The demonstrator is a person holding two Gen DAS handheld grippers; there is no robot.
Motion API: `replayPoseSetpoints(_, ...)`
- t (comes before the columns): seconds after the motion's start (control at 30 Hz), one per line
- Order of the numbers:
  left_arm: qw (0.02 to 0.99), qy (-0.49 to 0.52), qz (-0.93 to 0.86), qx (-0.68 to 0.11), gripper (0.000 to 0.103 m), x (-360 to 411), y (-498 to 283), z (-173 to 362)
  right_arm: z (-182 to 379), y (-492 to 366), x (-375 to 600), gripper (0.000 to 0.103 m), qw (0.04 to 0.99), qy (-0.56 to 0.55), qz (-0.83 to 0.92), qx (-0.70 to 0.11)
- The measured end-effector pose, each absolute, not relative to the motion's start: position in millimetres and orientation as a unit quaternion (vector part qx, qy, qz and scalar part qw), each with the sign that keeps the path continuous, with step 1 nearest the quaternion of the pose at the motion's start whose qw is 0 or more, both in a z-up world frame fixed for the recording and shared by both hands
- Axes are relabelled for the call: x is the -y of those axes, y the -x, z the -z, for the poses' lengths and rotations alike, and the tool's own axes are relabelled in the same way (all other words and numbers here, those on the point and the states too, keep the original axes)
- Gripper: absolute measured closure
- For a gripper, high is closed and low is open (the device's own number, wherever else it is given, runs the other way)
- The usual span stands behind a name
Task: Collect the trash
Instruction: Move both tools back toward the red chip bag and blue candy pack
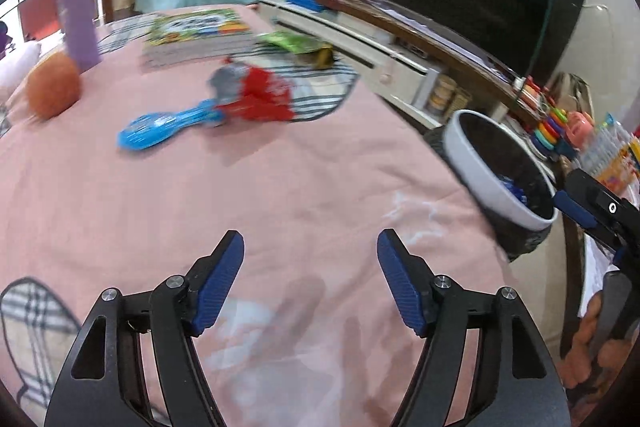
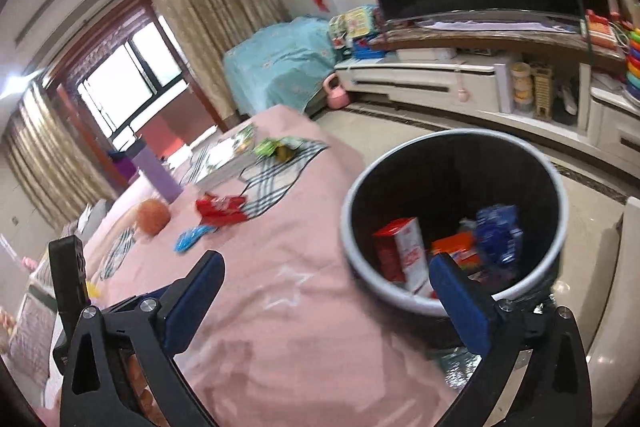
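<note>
Both our tongs, left (image 1: 310,277) and right (image 2: 326,297), gape empty. The red wrapper (image 1: 264,97) lies far up the bed (image 1: 280,195) (beside a blue toy (image 1: 168,127)); the bin (image 2: 360,259) sits close, so a careless reach could nudge it.

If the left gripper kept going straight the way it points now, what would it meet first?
Most likely the bare pink bedspread, since the open left gripper tilts down at it. The blue toy lies farther on, though depth is unclear.
</note>
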State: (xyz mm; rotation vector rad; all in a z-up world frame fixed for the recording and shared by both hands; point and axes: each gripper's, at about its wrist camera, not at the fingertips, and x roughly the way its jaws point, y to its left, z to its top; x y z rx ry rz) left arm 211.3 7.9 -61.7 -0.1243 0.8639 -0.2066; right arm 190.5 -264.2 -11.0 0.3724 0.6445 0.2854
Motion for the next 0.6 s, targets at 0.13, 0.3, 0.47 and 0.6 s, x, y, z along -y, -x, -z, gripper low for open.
replayPoseSetpoints(0.13,0.899,0.074,0.080,-0.424,0.032,-37.5,-204.5,70.2,14.2,-192.6,230.6,0.000,0.919,-0.147,-0.152,-0.332)
replayPoseSetpoints(0.3,0.899,0.073,0.063,-0.427,0.031,-60.4,-200.4,74.5,26.0,-192.6,203.2,0.000,0.909,-0.137,-0.180,-0.350)
replayPoseSetpoints(0.47,0.899,0.070,0.050,-0.428,0.028,-79.3,-198.6,78.3,37.6,-192.2,186.7,0.000,0.910,-0.145,-0.187,-0.341)
replayPoseSetpoints(0.6,0.898,0.072,0.043,-0.433,0.027,-92.2,-200.9,81.6,47.8,-198.9,180.1,0.000,0.903,-0.173,-0.187,-0.346)
